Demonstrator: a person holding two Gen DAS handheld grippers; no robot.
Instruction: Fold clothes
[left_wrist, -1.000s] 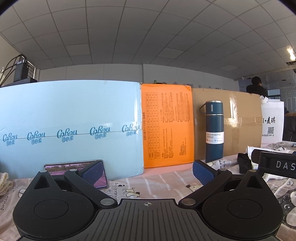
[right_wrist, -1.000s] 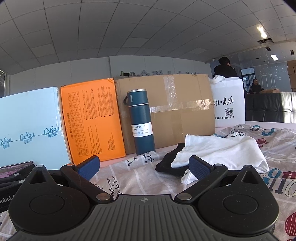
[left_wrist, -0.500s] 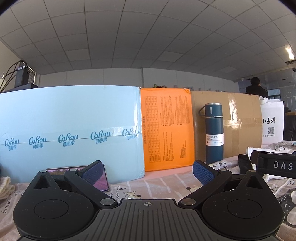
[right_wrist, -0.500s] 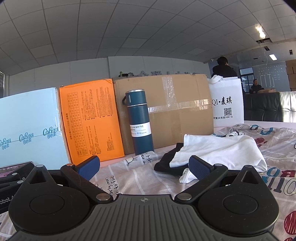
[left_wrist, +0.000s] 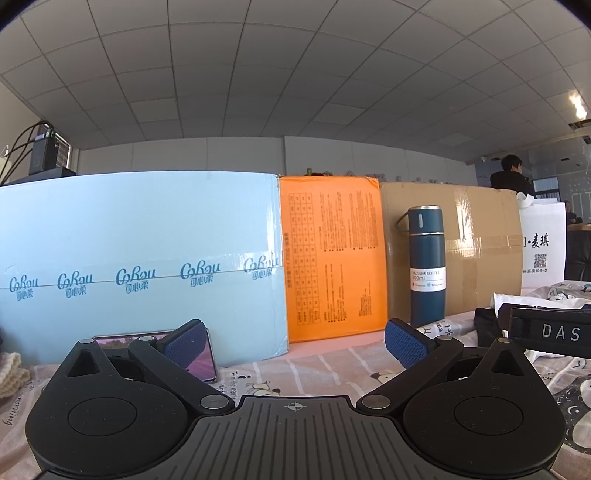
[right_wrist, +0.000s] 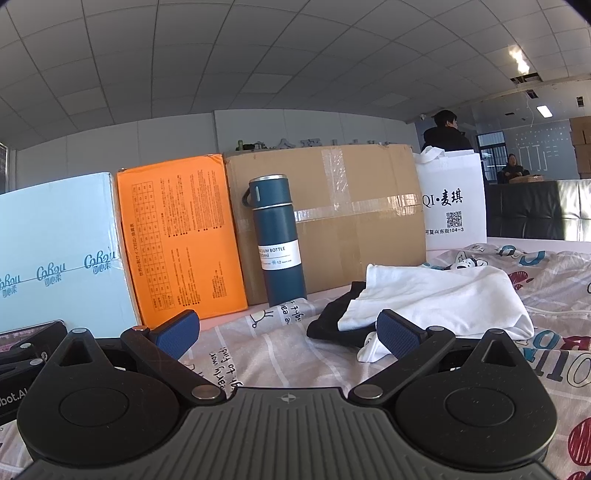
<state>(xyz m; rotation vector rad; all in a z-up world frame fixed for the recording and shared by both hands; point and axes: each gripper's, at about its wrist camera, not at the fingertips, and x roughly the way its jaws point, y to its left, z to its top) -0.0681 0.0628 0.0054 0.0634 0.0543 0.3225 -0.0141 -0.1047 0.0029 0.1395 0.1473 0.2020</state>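
A desk covered by a cartoon-printed cotton sheet (right_wrist: 258, 354) sits in an office under a white panelled ceiling. Against the earlier frames both views have crept slightly nearer the boxes and tipped upward, showing more ceiling; nothing on the sheet has shifted.

Nearest, the left hand-held gripper (left_wrist: 293, 341) hovers over the sheet with its two blue-padded fingers spread wide and nothing between them. The right hand-held gripper (right_wrist: 288, 326) is likewise spread and empty, its right finger pad just in front of the clothes.

There are two garments, both unfolded: one crumpled white cotton T-shirt (right_wrist: 443, 295) lying partly on top of one dark black garment (right_wrist: 332, 325), together on the sheet right of centre, ahead of the right hand-held gripper.

One smartphone with a lit screen (left_wrist: 199, 354) leans against the pale box, behind the left finger of the left hand-held gripper.

Farther back, one dark-blue steel vacuum bottle (right_wrist: 279, 236) stands upright just in front of the cardboard. Behind it run three boxes in a row: one pale-blue printed carton (left_wrist: 140, 258), one orange printed carton (left_wrist: 332, 254) and one brown taped cardboard box (right_wrist: 354, 214). One white paper shopping bag (right_wrist: 454, 199) stands at the row's right end.
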